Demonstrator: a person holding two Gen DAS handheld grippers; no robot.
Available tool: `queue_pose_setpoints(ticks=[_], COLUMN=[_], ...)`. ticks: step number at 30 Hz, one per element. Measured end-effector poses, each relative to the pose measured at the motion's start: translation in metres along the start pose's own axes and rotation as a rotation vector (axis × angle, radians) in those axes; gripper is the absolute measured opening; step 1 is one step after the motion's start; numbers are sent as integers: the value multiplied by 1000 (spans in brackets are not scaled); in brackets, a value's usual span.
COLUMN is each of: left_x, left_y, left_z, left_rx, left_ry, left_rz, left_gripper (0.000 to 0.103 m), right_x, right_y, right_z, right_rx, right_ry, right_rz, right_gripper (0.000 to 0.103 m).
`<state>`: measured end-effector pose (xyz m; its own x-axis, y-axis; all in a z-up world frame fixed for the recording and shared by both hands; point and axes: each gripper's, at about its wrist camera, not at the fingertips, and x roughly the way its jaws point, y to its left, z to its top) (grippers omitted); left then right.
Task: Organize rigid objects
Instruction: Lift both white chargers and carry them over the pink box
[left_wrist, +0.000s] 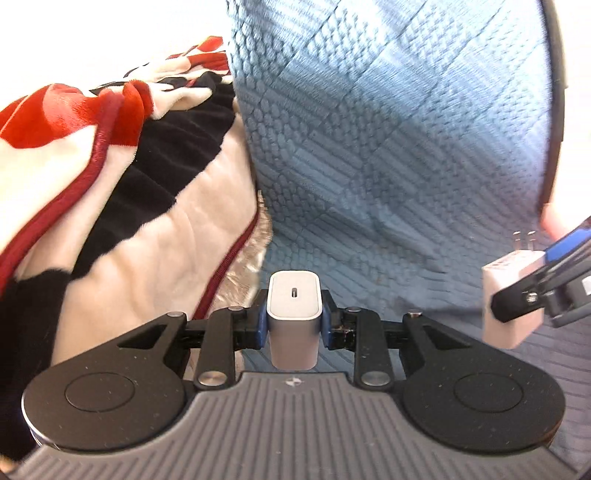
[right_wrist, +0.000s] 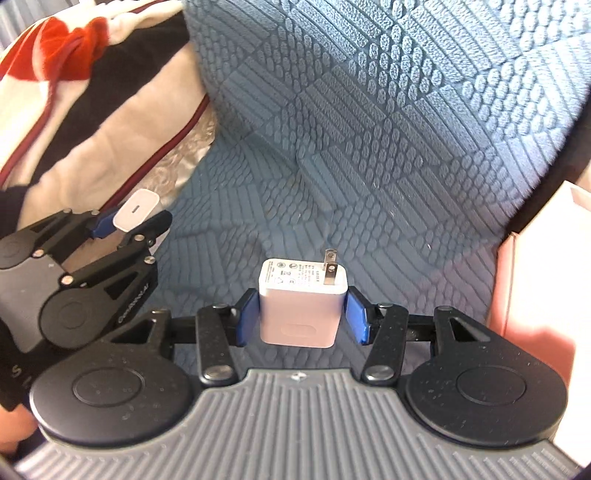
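My left gripper (left_wrist: 294, 323) is shut on a small white USB-C charger block (left_wrist: 294, 317), port end facing away, lifted above the blue textured bedspread (left_wrist: 388, 129). The same charger block (right_wrist: 136, 214) and left gripper (right_wrist: 125, 225) show at the left of the right wrist view. My right gripper (right_wrist: 301, 317) is shut on a white plug adapter (right_wrist: 301, 306) with two metal prongs pointing up. That plug adapter (left_wrist: 511, 295) and the right gripper (left_wrist: 532, 291) appear at the right edge of the left wrist view.
A red, black and cream fleece blanket (left_wrist: 110, 184) is bunched at the left on the bed. A pink-and-white box (right_wrist: 543, 295) stands at the right edge. A silvery patterned fabric (left_wrist: 247, 266) peeks out under the blanket's edge.
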<state>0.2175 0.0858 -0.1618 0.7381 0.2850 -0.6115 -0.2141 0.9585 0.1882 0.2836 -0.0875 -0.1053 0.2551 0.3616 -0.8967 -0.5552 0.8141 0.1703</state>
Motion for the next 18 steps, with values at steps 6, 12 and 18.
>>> queue_pose_setpoints(ticks=[6,12,18], left_x=[-38,-67,-92], left_y=[-5,-6,0], left_z=[-11,-23,-34], left_rx=[-63,-162,-241], left_ry=[17,55,73], left_rz=[-76,-150,-193], left_gripper=[31,31,31], right_x=[-20,-34,-42], right_y=[10,23,33], right_z=[-17,-32,-53], right_rx=[10,26,11], right_ry=[-29,-50,-39], right_rz=[-15,-30,-45], right_gripper=[53,54,54])
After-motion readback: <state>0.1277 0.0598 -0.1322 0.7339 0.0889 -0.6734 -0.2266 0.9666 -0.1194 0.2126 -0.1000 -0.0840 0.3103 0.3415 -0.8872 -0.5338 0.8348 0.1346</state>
